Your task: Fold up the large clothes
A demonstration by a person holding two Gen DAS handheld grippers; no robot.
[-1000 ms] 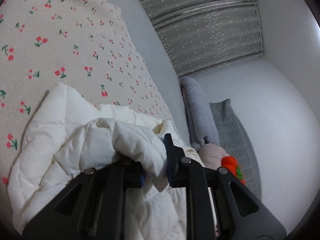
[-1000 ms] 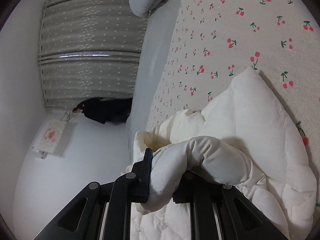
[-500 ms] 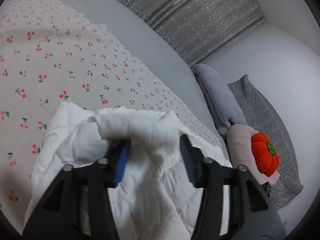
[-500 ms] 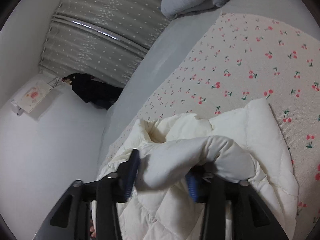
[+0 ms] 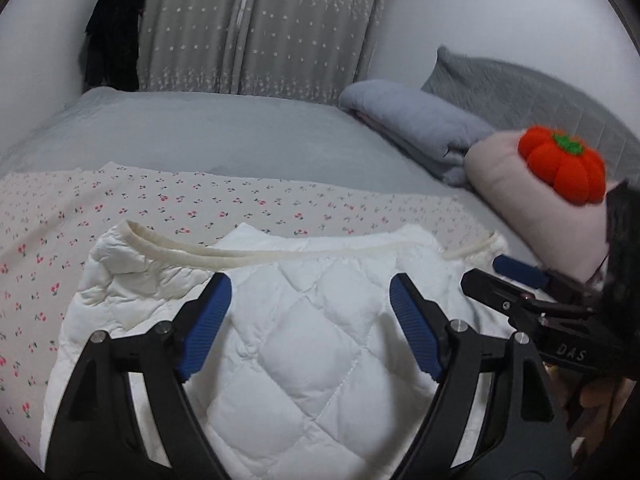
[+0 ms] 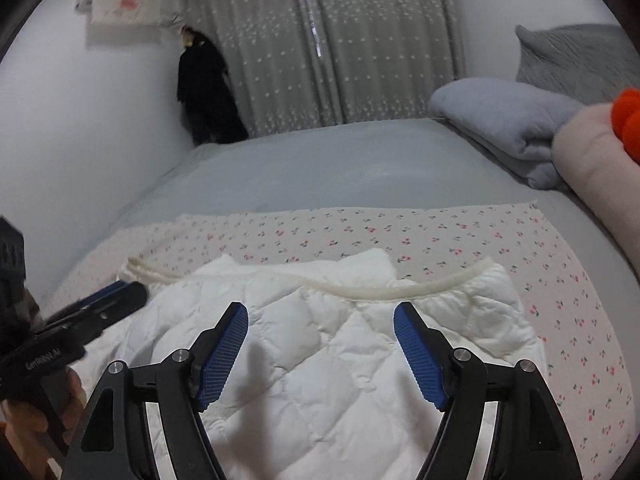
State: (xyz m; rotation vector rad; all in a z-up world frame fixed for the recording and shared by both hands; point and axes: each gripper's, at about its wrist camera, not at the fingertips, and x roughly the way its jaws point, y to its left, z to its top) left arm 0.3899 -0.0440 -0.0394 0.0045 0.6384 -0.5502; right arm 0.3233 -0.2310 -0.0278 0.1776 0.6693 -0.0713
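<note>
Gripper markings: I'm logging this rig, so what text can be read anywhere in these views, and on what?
"DAS": on the right gripper body, seen from the left wrist.
White lettering on the left gripper body, seen from the right wrist: too blurred to read.
Wall poster: pink picture, no readable words.

Black triangular gripper frames, ribbed blue pads, silver screws.

"DAS" on right gripper body; "GenRobot.AI" on left gripper body.
</note>
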